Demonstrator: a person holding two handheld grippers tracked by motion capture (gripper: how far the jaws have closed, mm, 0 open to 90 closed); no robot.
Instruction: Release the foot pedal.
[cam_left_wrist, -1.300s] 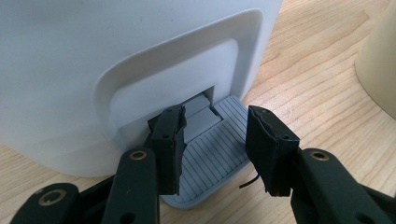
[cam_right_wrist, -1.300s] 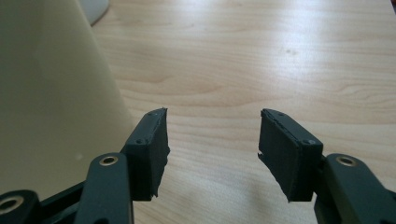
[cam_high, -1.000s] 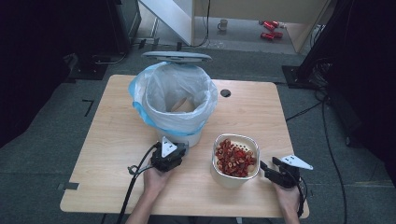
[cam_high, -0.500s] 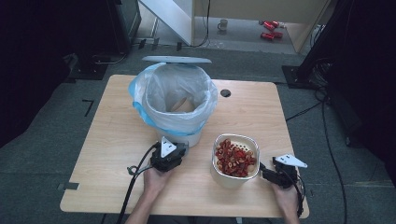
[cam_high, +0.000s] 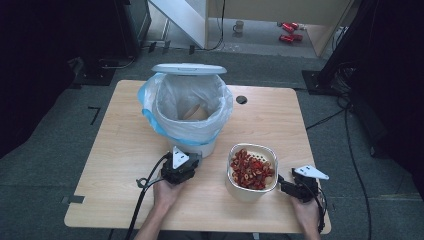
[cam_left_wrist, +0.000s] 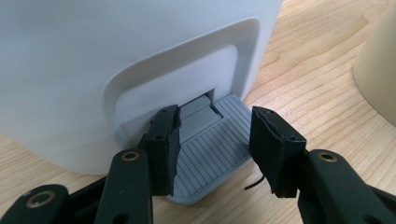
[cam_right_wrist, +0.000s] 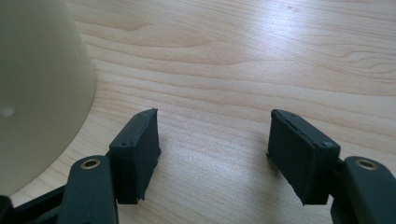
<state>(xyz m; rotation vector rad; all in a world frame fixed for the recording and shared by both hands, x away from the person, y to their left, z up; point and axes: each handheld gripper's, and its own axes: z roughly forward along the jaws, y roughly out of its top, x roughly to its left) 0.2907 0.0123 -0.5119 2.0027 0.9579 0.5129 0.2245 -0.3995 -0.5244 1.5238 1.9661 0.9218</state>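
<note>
Pressing my left gripper, jaws just spread astride the grey pedal of the lid-up bin, I risk slipping off, dropping the lid before the bowl of chillies empties.

Pale wood-grain table. I note a white bin toward the far edge, lined with a translucent bag, whitish with a blue rim; lid white. Its pedal is grey, ribbed in fine stripes. Cream bowl near the front edge holds red slices with pale centres. Jaws black.
</note>
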